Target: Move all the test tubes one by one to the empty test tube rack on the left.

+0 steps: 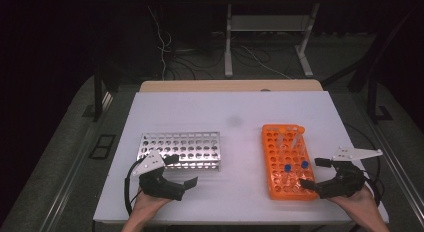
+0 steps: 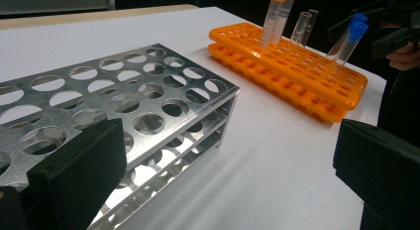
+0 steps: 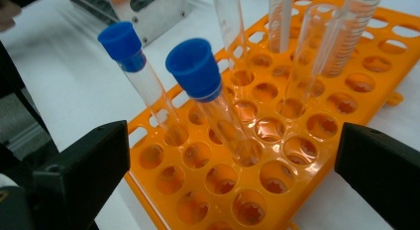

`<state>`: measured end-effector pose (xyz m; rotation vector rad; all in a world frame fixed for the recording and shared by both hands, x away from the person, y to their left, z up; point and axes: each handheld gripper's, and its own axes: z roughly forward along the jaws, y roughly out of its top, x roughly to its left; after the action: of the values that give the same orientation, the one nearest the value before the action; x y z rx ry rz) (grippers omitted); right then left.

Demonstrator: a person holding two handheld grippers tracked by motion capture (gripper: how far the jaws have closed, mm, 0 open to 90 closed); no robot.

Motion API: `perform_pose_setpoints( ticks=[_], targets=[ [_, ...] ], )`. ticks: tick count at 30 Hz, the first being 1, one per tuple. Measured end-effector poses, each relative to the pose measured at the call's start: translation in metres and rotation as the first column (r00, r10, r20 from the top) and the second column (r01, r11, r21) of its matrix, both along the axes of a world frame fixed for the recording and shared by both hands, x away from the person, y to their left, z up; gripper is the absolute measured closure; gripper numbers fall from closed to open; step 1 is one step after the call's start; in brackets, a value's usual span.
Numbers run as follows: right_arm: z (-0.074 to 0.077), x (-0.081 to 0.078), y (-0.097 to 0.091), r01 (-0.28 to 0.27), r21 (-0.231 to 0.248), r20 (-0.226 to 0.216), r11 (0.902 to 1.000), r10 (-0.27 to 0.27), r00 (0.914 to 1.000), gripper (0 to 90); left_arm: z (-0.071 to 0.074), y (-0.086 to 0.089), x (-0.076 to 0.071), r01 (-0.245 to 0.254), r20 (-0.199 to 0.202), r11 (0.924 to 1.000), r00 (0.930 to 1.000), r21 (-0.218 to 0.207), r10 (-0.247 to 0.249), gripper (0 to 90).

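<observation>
An orange tube rack stands at the right of the white table. It holds two blue-capped tubes near its front and orange-capped tubes at its back. My right gripper is open at the rack's front right corner. In the right gripper view, its jaws flank the blue-capped tubes without touching them. An empty metal rack sits to the left. My left gripper is open in front of that rack's near right corner and holds nothing. The left gripper view shows the metal rack and the orange rack beyond.
Uncapped clear tubes stand in the orange rack between the capped ones. Bare table lies between the two racks and behind them. The table's front edge is just below both hands. Cables and a stand's legs lie on the floor beyond.
</observation>
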<state>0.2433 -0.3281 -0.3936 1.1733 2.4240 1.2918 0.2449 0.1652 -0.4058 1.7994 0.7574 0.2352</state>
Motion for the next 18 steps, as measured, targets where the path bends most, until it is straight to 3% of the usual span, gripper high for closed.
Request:
perform_pose_setpoints(
  ticks=[9, 18],
  targets=[
    [0.0018, 0.0036, 0.0051, -0.062, -0.035, 0.004, 0.9974, 0.063, 0.9980, 16.2, -0.0004, 0.0001, -0.0001, -0.001, 0.000, 1.0000, 1.0000, 0.003, 0.001, 0.0],
    [0.0046, 0.0098, 0.0051, -0.133, -0.081, 0.017, 0.9878, 0.135, 0.9907, 44.8, -0.0006, 0.0005, -0.0001, -0.004, 0.000, 1.0000, 1.0000, 0.003, 0.004, 0.0]
  ],
)
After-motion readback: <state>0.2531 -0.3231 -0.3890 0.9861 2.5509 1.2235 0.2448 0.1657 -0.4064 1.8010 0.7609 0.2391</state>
